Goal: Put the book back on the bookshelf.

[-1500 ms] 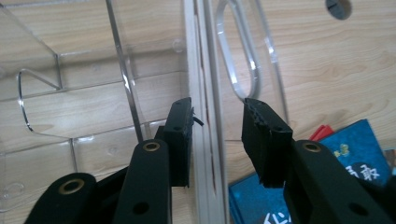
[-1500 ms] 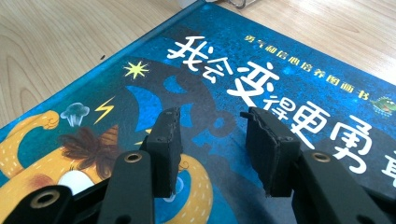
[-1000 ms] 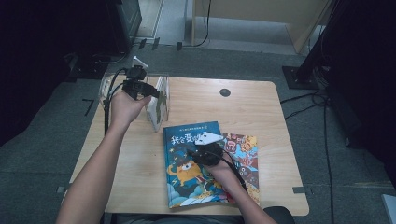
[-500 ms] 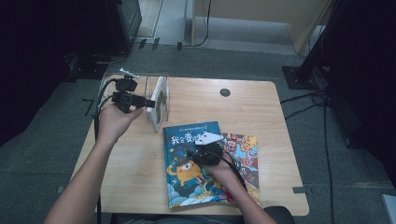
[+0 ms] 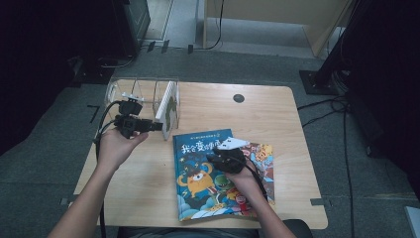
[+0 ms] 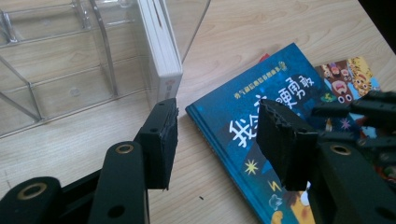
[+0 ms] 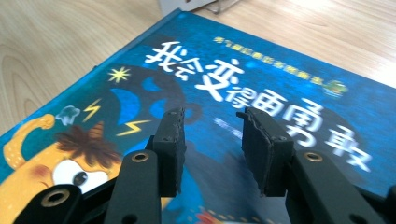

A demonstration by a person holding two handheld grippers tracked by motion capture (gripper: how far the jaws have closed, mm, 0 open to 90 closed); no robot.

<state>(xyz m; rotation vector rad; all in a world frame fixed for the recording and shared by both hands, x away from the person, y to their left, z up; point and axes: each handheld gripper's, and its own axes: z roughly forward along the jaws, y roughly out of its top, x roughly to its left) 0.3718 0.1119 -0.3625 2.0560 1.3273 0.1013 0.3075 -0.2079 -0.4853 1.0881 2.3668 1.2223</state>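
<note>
Two picture books lie flat on the wooden desk, the blue monster book on top and partly covering a colourful one to its right. The landmark is the clear acrylic book rack at the desk's far left corner, with one white book already standing upright in its right-hand slot.

The blue book lies just in front of the rack and to its right, its long axis running from the rack toward the person. The right claw hovers directly over its cover, jaws apart with nothing between them; they have just been narrowing. The left claw sits right beside the rack's standing book, jaws empty and just been widening, and points toward the blue book's near corner.

The right hand is plainly nearer, so lifting the blue book probably falls to it.
</note>
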